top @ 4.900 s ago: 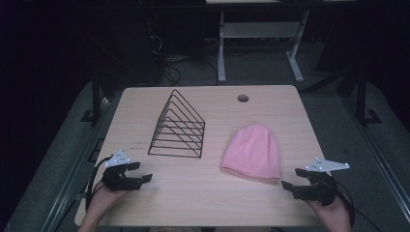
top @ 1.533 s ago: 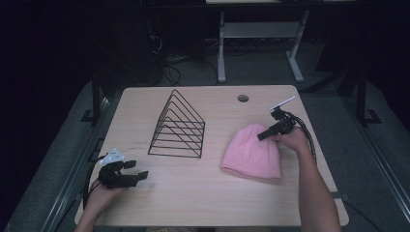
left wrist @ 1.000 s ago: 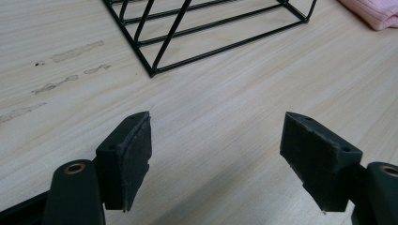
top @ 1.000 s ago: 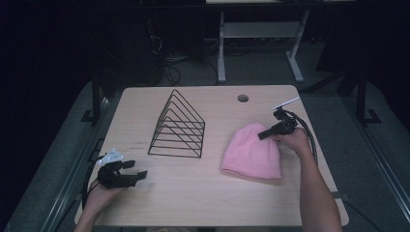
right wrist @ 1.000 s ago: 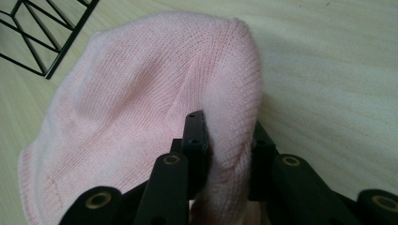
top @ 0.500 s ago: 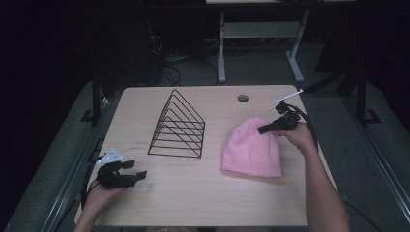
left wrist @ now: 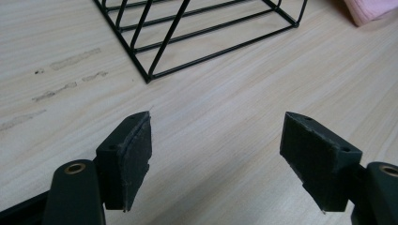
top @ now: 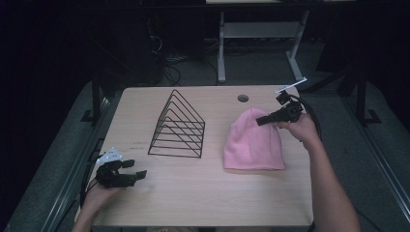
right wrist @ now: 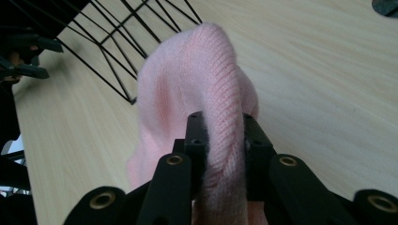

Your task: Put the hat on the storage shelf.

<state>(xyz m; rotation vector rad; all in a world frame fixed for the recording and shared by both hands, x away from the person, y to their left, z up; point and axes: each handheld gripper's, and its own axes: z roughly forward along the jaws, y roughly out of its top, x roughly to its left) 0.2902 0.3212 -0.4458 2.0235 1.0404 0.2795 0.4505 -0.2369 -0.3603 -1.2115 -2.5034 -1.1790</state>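
So the right gripper [right wrist: 220, 140] is pinching a fold at the crown of the pink knit beanie [top: 252, 141], fingers [right wrist: 193, 140] squeezing the knit between them. The beanie is lying on the tabletop [top: 203, 193], right of the black wire file rack [top: 180, 126]. The left gripper [left wrist: 216, 154] is hovering over bare wood by the near left corner, fingers spread, holding nothing. My guess is it's lifting next, so I'd be keeping that pinch deep and raising slowly, since knit slips and stretches
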